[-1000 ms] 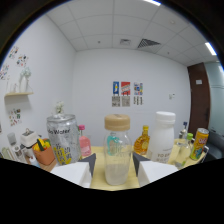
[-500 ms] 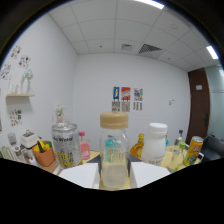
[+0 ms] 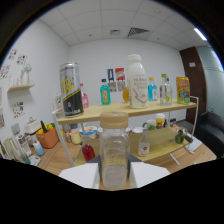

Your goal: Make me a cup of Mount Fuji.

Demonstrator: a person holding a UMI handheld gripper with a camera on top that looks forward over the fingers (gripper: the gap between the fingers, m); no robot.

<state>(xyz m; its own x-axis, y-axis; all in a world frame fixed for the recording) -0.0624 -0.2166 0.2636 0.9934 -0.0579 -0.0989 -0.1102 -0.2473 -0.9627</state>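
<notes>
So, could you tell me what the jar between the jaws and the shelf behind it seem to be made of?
The jar looks like clear glass or plastic, since the background shows through, with a matte tan lid, possibly wood. The shelf looks like pale wood boards on thin white metal legs. The gripper holds the jar.

The bottle (image 3: 114, 155) was clear, glossy plastic with a matt tan cap, the shelf (image 3: 150, 109) pale smooth wood, the can (image 3: 71, 90) glossy metal.

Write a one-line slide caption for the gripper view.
Gripper holding a clear jar with a tan lid, facing a two-tier shelf of bottles and cans.
</notes>
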